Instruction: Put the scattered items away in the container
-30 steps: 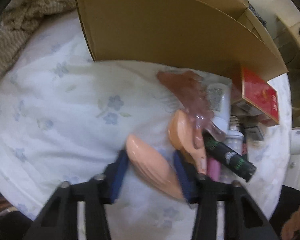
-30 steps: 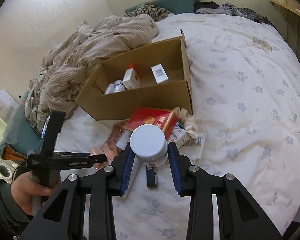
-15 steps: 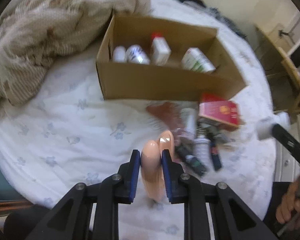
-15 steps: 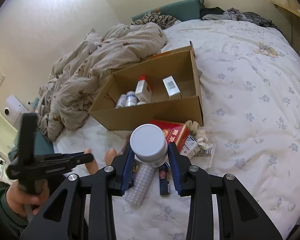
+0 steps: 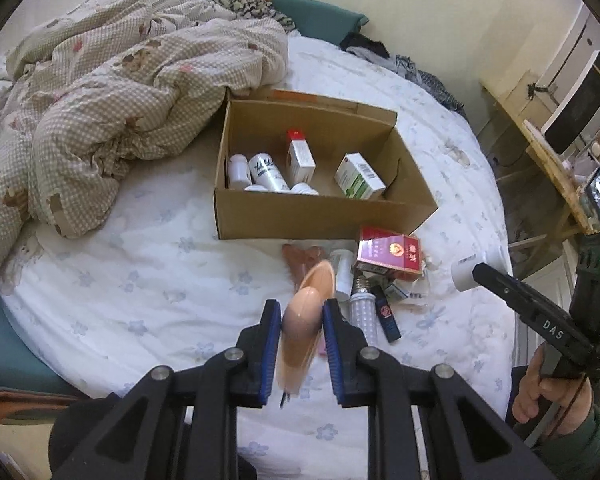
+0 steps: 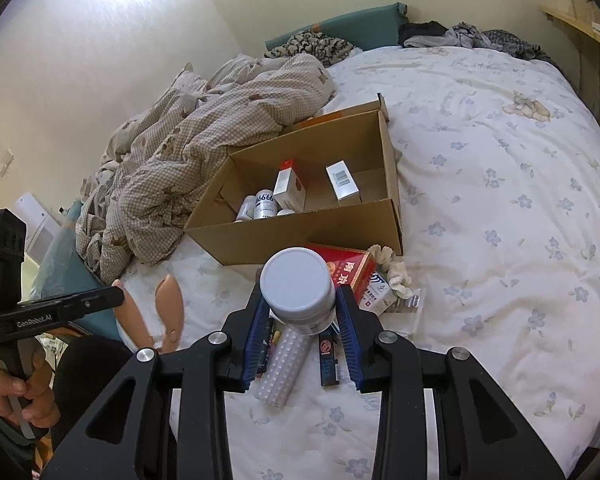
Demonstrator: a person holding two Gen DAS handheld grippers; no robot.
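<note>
Though both loads look light, they should handle differently; the left gripper (image 5: 300, 334) pinches one limb of a peach, clamshell-like plastic piece (image 5: 305, 320) whose second limb hangs loose, so a hold nearer the joint seems safer; the right gripper (image 6: 302, 318) squeezes a smooth, rigid white jar (image 6: 298, 290) below its cap, probably slippery. The cardboard box (image 5: 312, 216) holds two cartons and some five white bottles; beside it lie one red carton (image 5: 388, 254) and one bulb (image 5: 362, 308).
</note>
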